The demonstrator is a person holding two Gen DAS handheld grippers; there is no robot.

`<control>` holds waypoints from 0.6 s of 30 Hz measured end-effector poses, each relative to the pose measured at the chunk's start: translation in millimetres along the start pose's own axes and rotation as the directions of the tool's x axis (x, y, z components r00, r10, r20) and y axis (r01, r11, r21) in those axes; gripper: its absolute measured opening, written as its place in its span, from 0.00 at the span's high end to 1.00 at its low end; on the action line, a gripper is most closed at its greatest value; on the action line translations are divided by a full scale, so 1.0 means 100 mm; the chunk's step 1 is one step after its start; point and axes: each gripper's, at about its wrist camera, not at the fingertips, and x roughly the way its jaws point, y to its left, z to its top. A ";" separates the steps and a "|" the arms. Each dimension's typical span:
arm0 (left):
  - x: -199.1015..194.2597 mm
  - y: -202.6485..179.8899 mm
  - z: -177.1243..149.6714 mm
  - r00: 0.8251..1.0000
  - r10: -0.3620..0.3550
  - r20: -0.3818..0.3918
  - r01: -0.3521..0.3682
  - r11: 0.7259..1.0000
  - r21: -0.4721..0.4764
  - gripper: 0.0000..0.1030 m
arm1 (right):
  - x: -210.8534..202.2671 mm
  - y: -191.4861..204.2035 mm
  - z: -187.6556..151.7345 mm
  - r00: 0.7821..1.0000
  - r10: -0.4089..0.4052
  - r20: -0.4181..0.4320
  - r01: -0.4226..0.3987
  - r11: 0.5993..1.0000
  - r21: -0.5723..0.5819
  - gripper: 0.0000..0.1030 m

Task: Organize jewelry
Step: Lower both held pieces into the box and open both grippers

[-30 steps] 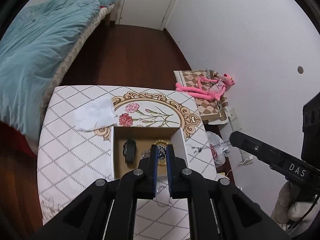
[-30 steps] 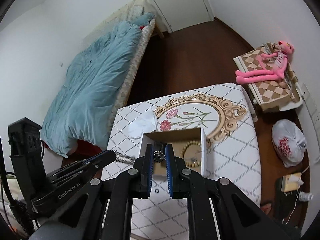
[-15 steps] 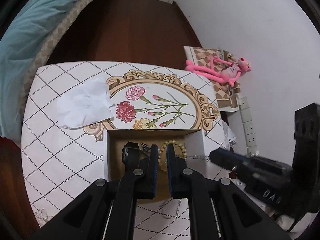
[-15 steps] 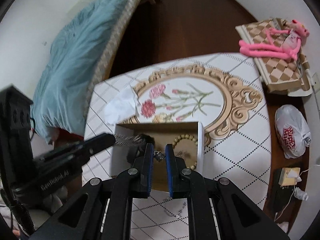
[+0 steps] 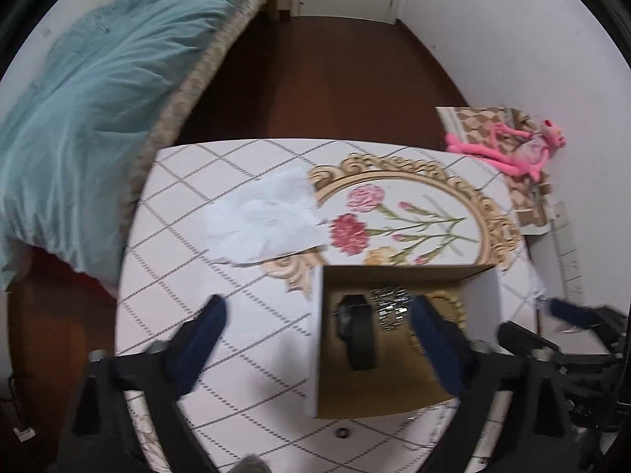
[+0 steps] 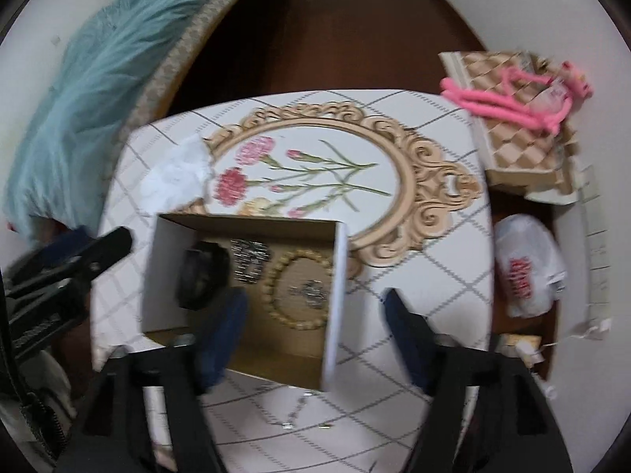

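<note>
An open cardboard box [image 5: 318,339] [image 6: 335,287] stands on the white patterned table. In it lie a black watch [image 5: 357,335] [image 6: 199,276], a silver chain heap [image 5: 390,307] [image 6: 250,258], a wooden bead bracelet [image 6: 295,287] and a small silver piece [image 6: 311,295]. My left gripper [image 5: 317,339] is open and empty, jaws wide astride the box's left wall. My right gripper [image 6: 315,327] is open and empty, jaws wide astride the box's right wall. A thin chain [image 6: 295,418] and a small ring [image 5: 342,432] lie on the table in front of the box.
A crumpled white tissue [image 5: 264,220] [image 6: 173,173] lies on the table [image 5: 197,276] left of the flower print. A bed with a teal duvet [image 5: 79,98] is at the left. A pink plush toy on a checkered box [image 6: 516,94] and a plastic bag [image 6: 524,272] are on the floor at the right.
Both grippers were shut on a silver chain over the box. Both have opened wide and the chain now lies in the box. Both grippers have shifted sideways.
</note>
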 end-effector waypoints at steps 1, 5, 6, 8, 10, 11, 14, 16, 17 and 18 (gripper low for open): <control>0.00 0.01 -0.05 1.000 0.017 0.013 -0.017 1.000 0.002 0.01 | 0.01 0.01 -0.03 0.999 -0.041 0.008 0.041 0.999 -0.009 0.06; 0.01 0.02 -0.21 0.999 0.048 0.021 -0.048 0.999 0.000 0.00 | 0.09 0.04 -0.17 0.989 -0.148 0.025 0.149 0.989 -0.021 0.06; 0.00 0.02 -0.25 0.998 0.057 0.022 -0.057 0.998 0.001 0.00 | 0.11 0.04 -0.21 0.987 -0.161 0.028 0.162 0.987 -0.016 0.05; 0.00 0.01 -0.31 0.998 0.064 0.026 -0.064 0.998 0.003 0.00 | 0.14 0.04 -0.29 0.981 -0.192 0.042 0.192 0.981 -0.008 0.02; -0.02 0.00 -0.38 0.997 0.075 0.033 -0.075 0.997 0.006 0.00 | 0.16 0.05 -0.35 0.977 -0.205 0.052 0.205 0.979 0.001 0.02; -0.02 0.00 -0.40 0.996 0.077 0.035 -0.077 0.997 0.005 0.00 | 0.17 0.06 -0.38 0.977 -0.207 0.053 0.207 0.978 0.004 0.02; -0.07 0.00 -0.48 0.996 0.079 0.040 -0.079 0.997 -0.005 0.01 | 0.14 0.06 -0.45 0.976 -0.207 0.063 0.206 0.978 0.020 0.02; -0.13 0.00 -0.52 0.995 0.082 0.052 -0.082 0.997 -0.012 0.00 | 0.09 0.07 -0.49 0.976 -0.203 0.073 0.201 0.979 0.031 0.02; -0.16 0.00 -0.54 0.995 0.081 0.057 -0.080 0.997 -0.014 0.00 | 0.05 0.07 -0.51 0.976 -0.201 0.081 0.199 0.979 0.034 0.02; -0.21 0.00 -0.56 0.995 0.078 0.066 -0.077 0.997 -0.018 0.00 | 0.01 0.08 -0.52 0.975 -0.202 0.089 0.200 0.979 0.035 0.02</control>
